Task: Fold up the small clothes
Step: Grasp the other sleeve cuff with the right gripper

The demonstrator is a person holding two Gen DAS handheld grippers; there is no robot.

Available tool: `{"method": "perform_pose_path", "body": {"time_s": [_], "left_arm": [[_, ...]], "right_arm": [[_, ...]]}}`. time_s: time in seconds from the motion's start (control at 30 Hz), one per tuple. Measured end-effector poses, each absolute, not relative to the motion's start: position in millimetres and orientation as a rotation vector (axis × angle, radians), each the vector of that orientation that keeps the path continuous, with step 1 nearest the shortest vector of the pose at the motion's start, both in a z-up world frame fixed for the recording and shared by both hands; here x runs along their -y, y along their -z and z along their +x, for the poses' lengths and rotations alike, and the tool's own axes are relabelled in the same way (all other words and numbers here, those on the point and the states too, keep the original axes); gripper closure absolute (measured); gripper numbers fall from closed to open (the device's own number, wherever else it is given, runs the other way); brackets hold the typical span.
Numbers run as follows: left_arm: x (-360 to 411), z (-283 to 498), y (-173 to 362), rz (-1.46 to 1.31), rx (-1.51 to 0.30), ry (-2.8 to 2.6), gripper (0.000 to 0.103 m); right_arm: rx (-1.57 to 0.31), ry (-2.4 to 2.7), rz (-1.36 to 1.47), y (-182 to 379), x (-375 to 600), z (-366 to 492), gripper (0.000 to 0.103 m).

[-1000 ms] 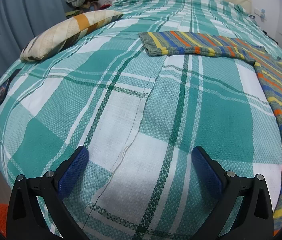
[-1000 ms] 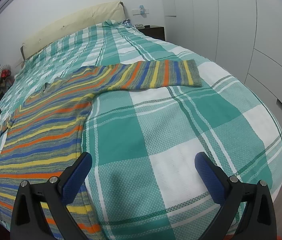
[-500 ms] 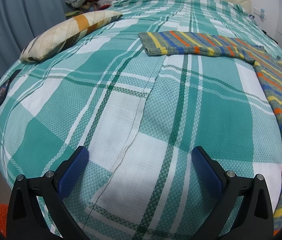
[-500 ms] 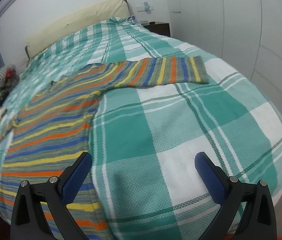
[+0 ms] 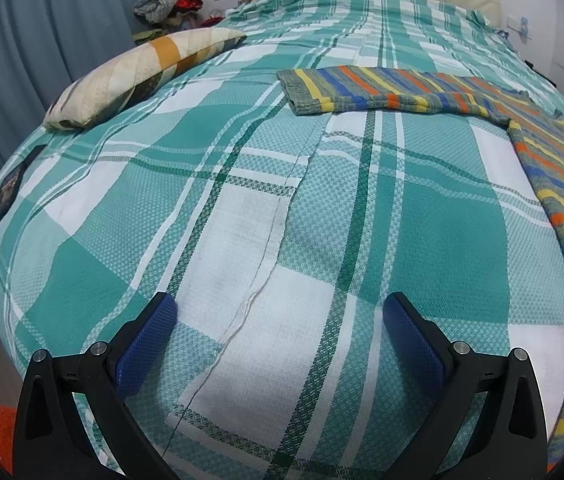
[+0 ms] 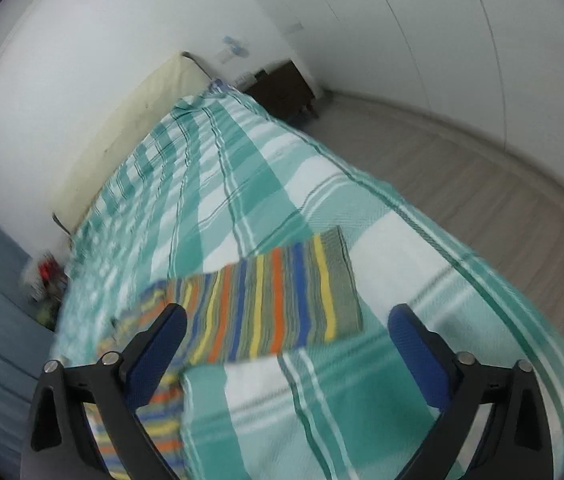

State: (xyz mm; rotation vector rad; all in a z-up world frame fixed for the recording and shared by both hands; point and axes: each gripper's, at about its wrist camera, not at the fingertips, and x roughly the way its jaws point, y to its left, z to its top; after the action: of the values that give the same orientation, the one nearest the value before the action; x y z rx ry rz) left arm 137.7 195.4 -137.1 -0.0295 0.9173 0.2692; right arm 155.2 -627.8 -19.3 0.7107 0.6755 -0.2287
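A small striped sweater in grey, yellow, blue and orange lies flat on the bed. In the left wrist view its one sleeve [image 5: 382,92] stretches left and its body [image 5: 562,200] runs down the right edge. In the right wrist view, which is blurred, the other sleeve [image 6: 273,304] lies just ahead of my fingers. My left gripper [image 5: 279,320] is open and empty above bare bedspread, well short of the sleeve. My right gripper [image 6: 286,330] is open and empty, close over the sleeve.
The bed has a teal and white checked bedspread [image 5: 241,208]. A striped pillow [image 5: 137,76] lies at the left edge, a dark flat object [image 5: 9,188] beside it. Clothes are piled [image 5: 169,0] by the curtain. A nightstand [image 6: 282,88], wood floor [image 6: 462,168] and wardrobe stand right of the bed.
My right gripper has swung forward and tilted toward the far sleeve, which now lies just ahead of its fingers. The left gripper has barely moved.
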Motion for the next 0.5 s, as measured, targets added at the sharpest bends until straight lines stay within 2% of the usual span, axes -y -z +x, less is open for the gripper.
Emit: {"method": "perform_pose_path", "body": {"time_s": [0.13,0.3,0.47,0.5], "left_arm": [[-195.6,137.2,137.4,-0.026,-0.907,-0.269,0.000],[-194.1,136.2,138.6,-0.019,-0.890,-0.277,0.000],[-191.5,135.6,139.8,-0.009,-0.878,-0.287,0.000],[-191.4,135.7,139.9,-0.007,-0.877,-0.289,0.000]], "right_arm": [[-0.749,0.181,0.848,59.3,657.7,188.5,0.032],[-0.837,0.204,0.860,100.4,670.6,210.7,0.050],[-0.843,0.133,0.856,116.2,673.9,225.9,0.054],[-0.841,0.129,0.853,117.3,673.2,225.9,0.059]]}}
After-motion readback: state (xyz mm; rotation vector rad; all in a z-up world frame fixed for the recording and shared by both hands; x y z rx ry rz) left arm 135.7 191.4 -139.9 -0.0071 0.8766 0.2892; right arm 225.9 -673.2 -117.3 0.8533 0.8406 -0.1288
